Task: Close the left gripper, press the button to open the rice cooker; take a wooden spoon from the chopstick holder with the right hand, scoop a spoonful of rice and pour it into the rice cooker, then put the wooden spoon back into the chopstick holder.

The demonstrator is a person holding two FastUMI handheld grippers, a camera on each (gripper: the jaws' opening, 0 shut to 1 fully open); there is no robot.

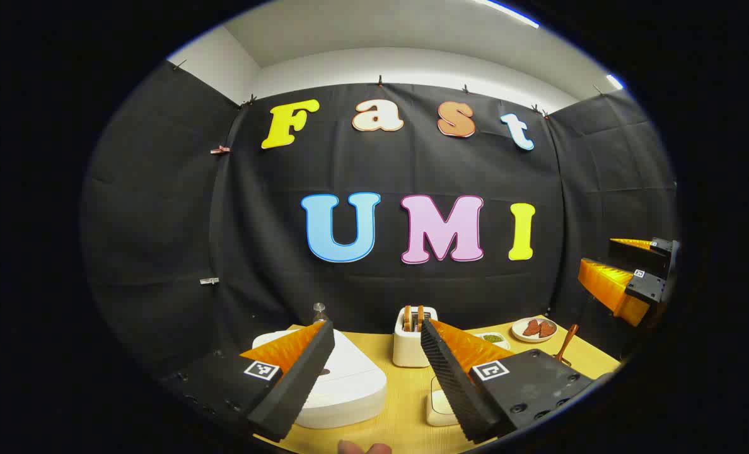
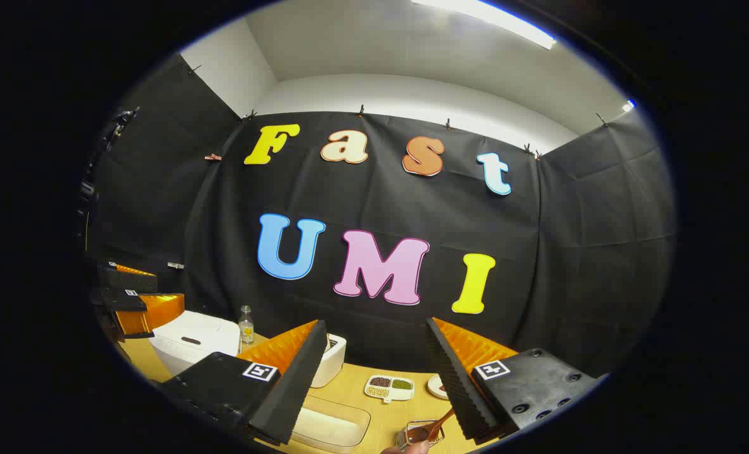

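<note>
White rice cooker (image 1: 343, 378) sits lid-down on the wood table (image 1: 406, 403), far left, just beyond the left gripper (image 1: 374, 378), whose jaws are wide apart and hold nothing. Right gripper (image 2: 374, 384) likewise gapes empty; the wooden spoon (image 2: 434, 429) stands in the holder (image 2: 415, 435) near its right finger.

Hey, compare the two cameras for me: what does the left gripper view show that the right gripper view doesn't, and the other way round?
Left gripper view: brown slices standing in the toaster, and reddish pieces on a round plate. Right gripper view: a clear rectangular tub and a wire holder around the wooden spoon. Both: the closed white rice cooker, the small bottle, the toaster, the yellow table. The left hand-held gripper and right hand-held gripper are open.
</note>
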